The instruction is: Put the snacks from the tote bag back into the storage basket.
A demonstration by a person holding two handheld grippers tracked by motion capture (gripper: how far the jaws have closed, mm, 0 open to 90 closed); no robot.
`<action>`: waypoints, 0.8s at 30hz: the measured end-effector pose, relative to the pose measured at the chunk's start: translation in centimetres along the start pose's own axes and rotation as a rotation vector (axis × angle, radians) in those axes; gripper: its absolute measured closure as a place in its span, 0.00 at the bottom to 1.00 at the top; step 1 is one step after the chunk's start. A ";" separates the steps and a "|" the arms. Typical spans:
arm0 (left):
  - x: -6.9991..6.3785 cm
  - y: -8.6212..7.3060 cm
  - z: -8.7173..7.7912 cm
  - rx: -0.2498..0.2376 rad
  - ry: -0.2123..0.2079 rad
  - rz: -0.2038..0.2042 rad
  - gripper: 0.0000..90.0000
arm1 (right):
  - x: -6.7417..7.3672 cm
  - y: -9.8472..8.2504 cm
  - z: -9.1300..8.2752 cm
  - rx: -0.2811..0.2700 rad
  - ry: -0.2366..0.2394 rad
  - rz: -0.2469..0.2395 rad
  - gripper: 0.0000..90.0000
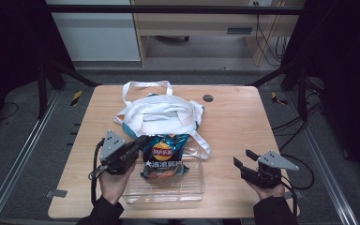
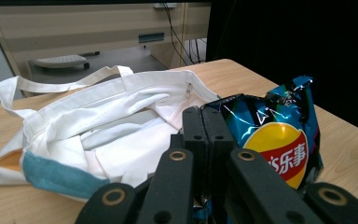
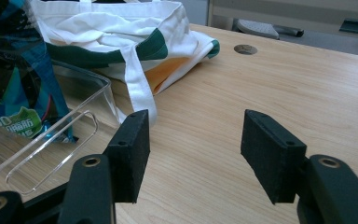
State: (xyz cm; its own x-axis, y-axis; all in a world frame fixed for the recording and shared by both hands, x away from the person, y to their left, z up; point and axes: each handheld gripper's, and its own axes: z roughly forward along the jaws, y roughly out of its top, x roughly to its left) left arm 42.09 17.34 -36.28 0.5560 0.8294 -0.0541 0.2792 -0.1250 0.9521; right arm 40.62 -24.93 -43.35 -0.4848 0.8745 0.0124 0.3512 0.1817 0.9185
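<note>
- Foil chip bag (image 1: 164, 157), standing in the clear tray (image 1: 168, 193), is pinched at its top edge by the left gripper (image 2: 204, 122), whose jaws are closed together on it; so thin a pinch could slip or tear.
- Lifting may drag the light tray along.
- Tote (image 1: 157, 115) just behind lies flat, so the bag could snag its rim.
- Right gripper (image 3: 195, 144), jaws apart, holds nothing and steadies neither.
</note>
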 end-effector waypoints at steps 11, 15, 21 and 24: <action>1.5 0.5 2.0 0.003 0.027 -0.033 0.99 | -0.1 -0.1 0.1 0.004 -0.006 0.008 0.46; 1.5 0.6 2.0 0.008 0.035 -0.024 0.99 | -0.1 -0.1 0.1 0.004 -0.011 0.010 0.44; 1.6 0.6 2.2 0.005 0.024 -0.017 0.99 | -0.2 -0.2 0.3 0.008 -0.018 0.023 0.39; 1.7 0.4 2.1 -0.014 -0.026 -0.022 0.97 | -0.3 -0.2 0.3 0.012 -0.022 0.026 0.38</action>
State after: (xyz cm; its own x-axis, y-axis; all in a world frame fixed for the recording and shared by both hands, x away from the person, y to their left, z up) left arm 44.83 17.53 -36.62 0.5701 0.8174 -0.0823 0.2801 -0.0992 0.9548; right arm 40.90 -25.06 -43.66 -0.4572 0.8889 0.0275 0.3733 0.1638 0.9131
